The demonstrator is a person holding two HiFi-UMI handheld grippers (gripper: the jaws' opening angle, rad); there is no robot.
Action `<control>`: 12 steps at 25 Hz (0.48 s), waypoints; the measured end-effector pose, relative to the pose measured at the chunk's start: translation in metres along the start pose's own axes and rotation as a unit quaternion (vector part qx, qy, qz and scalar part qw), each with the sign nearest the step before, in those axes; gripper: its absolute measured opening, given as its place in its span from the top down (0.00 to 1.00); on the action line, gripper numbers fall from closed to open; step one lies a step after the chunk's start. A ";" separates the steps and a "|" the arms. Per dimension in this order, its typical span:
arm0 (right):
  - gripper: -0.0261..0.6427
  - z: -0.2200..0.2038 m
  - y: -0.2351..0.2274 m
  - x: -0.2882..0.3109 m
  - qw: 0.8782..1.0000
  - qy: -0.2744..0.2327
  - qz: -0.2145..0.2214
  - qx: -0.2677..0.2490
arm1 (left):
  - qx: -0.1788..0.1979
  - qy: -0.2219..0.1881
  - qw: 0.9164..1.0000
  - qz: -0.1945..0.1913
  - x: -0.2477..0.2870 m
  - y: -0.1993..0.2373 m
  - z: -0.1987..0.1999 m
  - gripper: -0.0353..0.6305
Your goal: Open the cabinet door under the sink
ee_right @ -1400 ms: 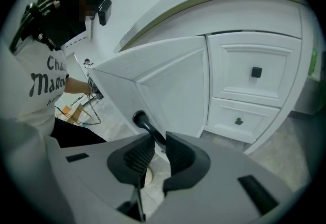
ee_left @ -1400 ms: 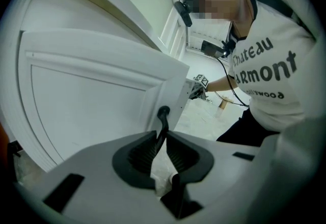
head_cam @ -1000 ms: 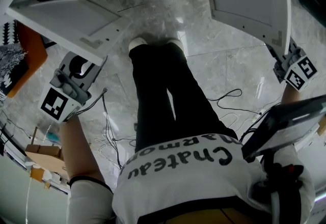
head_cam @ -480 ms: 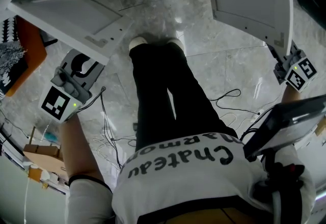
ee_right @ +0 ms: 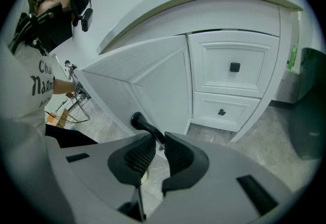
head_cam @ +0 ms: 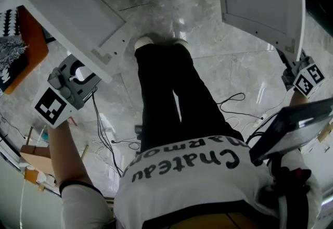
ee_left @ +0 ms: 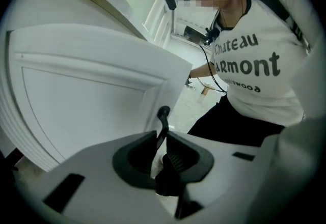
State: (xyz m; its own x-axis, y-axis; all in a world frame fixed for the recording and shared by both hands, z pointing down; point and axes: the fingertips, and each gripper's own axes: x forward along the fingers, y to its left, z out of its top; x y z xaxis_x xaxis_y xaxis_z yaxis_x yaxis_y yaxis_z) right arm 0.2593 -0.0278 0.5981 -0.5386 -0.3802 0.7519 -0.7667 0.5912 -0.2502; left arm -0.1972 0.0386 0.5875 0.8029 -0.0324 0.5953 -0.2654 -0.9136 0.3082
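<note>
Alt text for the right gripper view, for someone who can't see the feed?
The right gripper is clamped on the black handle of a white cabinet door that stands swung open. Right of it are two white drawers with dark knobs; the person is at the left edge.

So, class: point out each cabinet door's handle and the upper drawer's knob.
left door handle [ee_left: 163,113], left gripper view, rounded end
right door handle [ee_right: 138,120], right gripper view, rounded end
upper drawer knob [ee_right: 234,67], right gripper view, square face
</note>
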 end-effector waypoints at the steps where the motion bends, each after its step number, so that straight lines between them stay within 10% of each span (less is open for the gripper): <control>1: 0.87 0.000 0.000 0.000 1.000 0.001 -0.003 0.002 | -0.005 -0.002 1.000 0.001 -0.003 -0.001 -0.003 0.86; 12: 0.88 -0.002 0.000 0.000 1.000 0.017 -0.017 0.019 | -0.067 0.000 0.997 0.035 -0.037 -0.006 -0.032 0.85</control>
State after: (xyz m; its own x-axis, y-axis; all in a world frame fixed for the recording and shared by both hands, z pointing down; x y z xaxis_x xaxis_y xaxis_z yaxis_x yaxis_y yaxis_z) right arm 0.2601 -0.0261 0.5994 -0.5001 -0.3751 0.7805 -0.7977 0.5502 -0.2466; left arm -0.2419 0.0585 0.5871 0.7801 -0.0945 0.6185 -0.3893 -0.8472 0.3615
